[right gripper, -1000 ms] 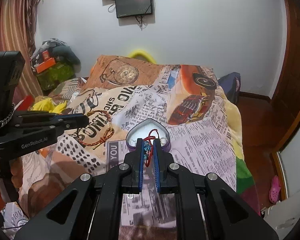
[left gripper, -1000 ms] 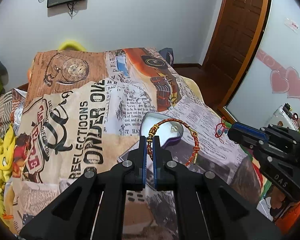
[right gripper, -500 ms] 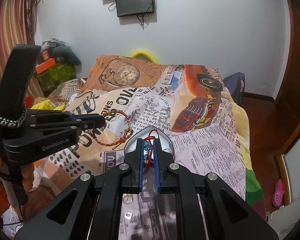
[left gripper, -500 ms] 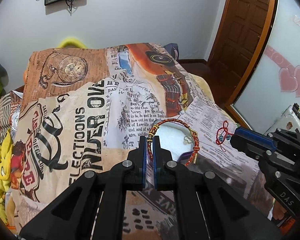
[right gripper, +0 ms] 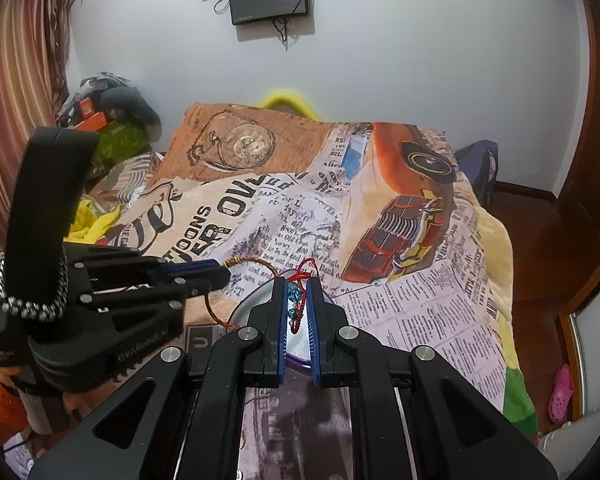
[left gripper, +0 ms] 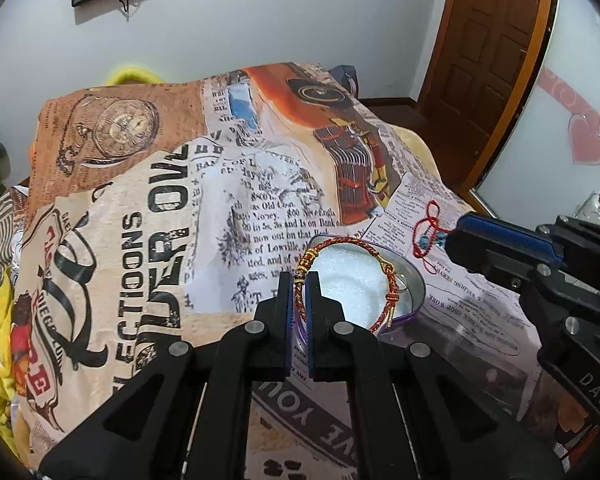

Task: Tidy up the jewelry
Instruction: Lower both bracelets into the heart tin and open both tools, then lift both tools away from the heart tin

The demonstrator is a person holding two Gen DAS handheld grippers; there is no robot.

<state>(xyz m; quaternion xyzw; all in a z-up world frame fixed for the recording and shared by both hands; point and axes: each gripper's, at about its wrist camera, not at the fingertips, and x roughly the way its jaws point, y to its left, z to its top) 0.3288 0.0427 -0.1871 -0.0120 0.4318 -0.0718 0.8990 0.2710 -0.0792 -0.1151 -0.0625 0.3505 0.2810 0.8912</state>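
Left hand-held gripper [left gripper: 298, 294] was nearly closed, pinching a red-and-gold braided bracelet [left gripper: 350, 276] by its beaded section; the loop hung over the open heart-shaped tin [left gripper: 414, 292] with white lining. Right hand-held gripper [right gripper: 297, 304] was likewise clamped on a red cord bracelet with blue beads [right gripper: 296, 300], held above the same tin. The tin sat on the bed's newspaper-print blanket [left gripper: 160, 240].

White walls [right gripper: 420, 60], wooden door [left gripper: 496, 40], printed bedspread [left gripper: 140, 220]
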